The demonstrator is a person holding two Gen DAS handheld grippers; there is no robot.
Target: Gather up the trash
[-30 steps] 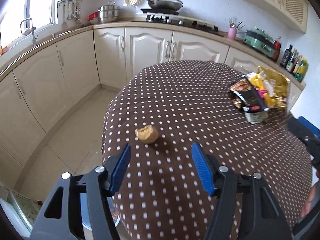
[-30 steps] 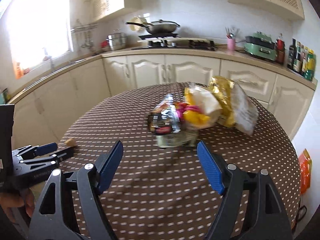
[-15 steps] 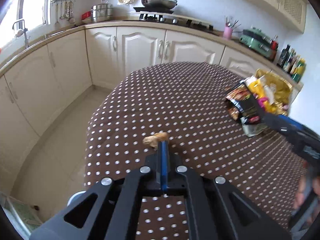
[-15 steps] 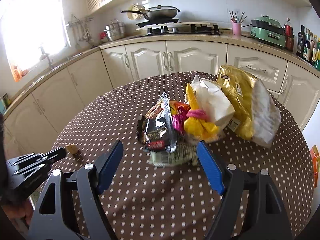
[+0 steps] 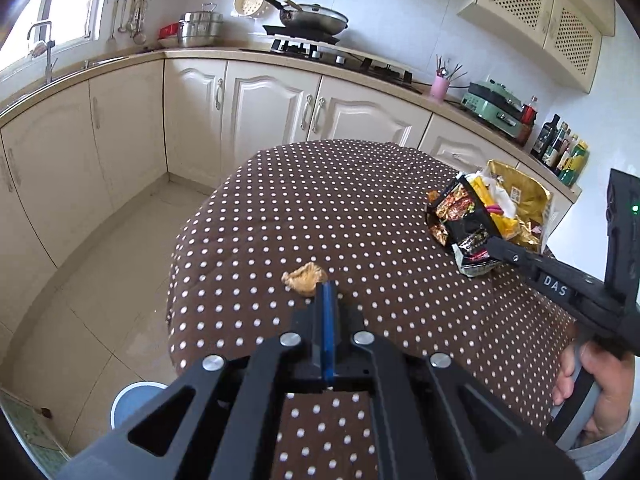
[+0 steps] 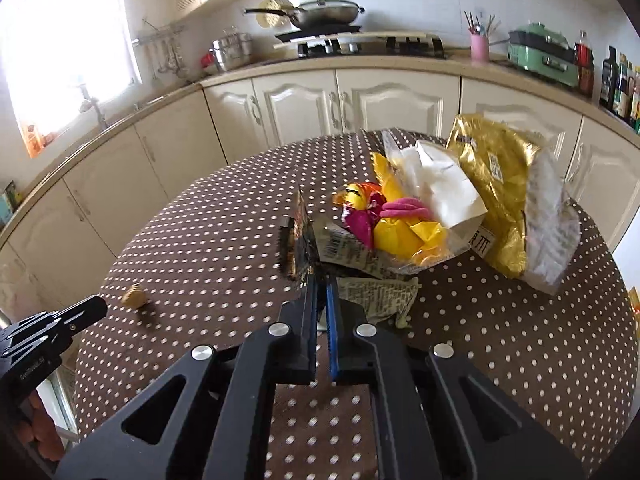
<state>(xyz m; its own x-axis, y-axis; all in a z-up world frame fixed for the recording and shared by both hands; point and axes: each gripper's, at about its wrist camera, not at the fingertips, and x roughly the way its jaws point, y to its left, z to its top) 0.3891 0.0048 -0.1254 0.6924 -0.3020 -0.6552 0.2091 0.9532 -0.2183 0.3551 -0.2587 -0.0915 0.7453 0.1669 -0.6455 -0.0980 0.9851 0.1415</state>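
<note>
A small tan crumpled scrap (image 5: 305, 278) lies on the brown polka-dot tablecloth (image 5: 320, 208) near its left edge; it also shows in the right wrist view (image 6: 134, 294). My left gripper (image 5: 326, 290) is shut, its tips just behind the scrap, with nothing seen between them. A pile of wrappers lies at the table's right: a black snack wrapper (image 6: 298, 246), yellow and pink wrappers (image 6: 396, 224), a white bag (image 6: 440, 184) and a gold bag (image 6: 496, 184). My right gripper (image 6: 320, 284) is shut on the black wrapper's lower edge.
A blue-rimmed bin (image 5: 136, 400) stands on the floor below the table's left edge. Cream kitchen cabinets (image 5: 260, 108) curve behind the table, with a stove and pan (image 5: 316, 20) on the counter. Bottles (image 5: 560, 152) stand at the far right.
Both grippers have gone from open to shut. The left closed just behind the tan scrap. The right moved forward to the wrapper pile and closed on the black wrapper.
</note>
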